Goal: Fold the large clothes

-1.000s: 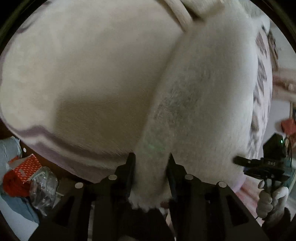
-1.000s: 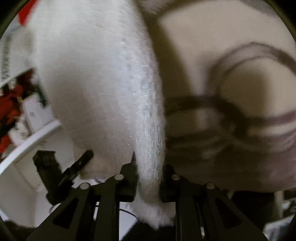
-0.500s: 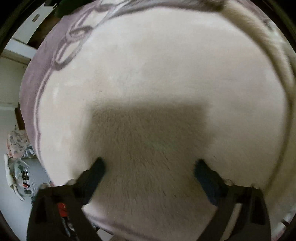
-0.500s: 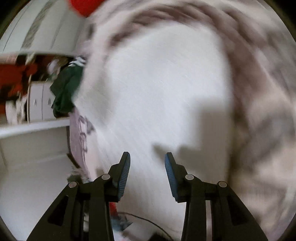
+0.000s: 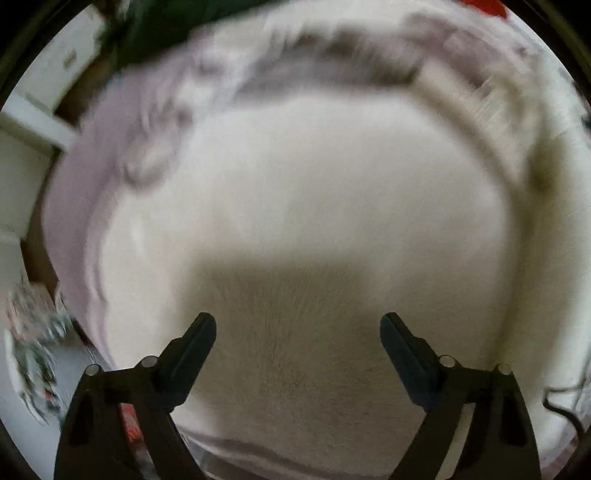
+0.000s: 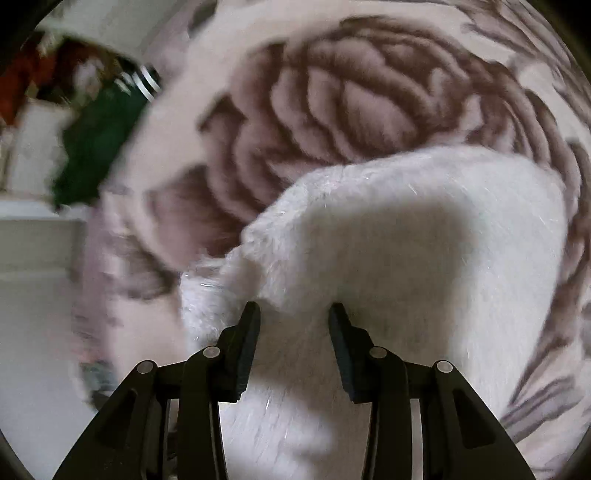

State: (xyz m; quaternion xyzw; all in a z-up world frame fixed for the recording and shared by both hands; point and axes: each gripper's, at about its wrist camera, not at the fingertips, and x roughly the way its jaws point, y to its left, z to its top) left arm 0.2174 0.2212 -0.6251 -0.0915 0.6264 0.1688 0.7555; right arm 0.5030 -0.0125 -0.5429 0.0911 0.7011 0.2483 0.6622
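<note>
A large fluffy white garment (image 5: 303,206) fills the left wrist view, lying flat on a pink blanket with a brown rose print (image 5: 74,206). My left gripper (image 5: 298,328) is wide open and empty just above it. In the right wrist view the white garment (image 6: 424,236) lies folded over on the rose blanket (image 6: 351,92), its corner edge near my fingers. My right gripper (image 6: 294,314) is open and empty, just above the fabric.
A dark green garment with white stripes (image 6: 99,140) lies at the blanket's far left edge; it also shows at the top of the left wrist view (image 5: 159,33). White furniture (image 5: 33,122) and floor clutter (image 5: 33,332) sit to the left.
Both grippers let go of the white garment, opened and pulled back. The garment, held up a second ago, now lies flat on the blanket.
</note>
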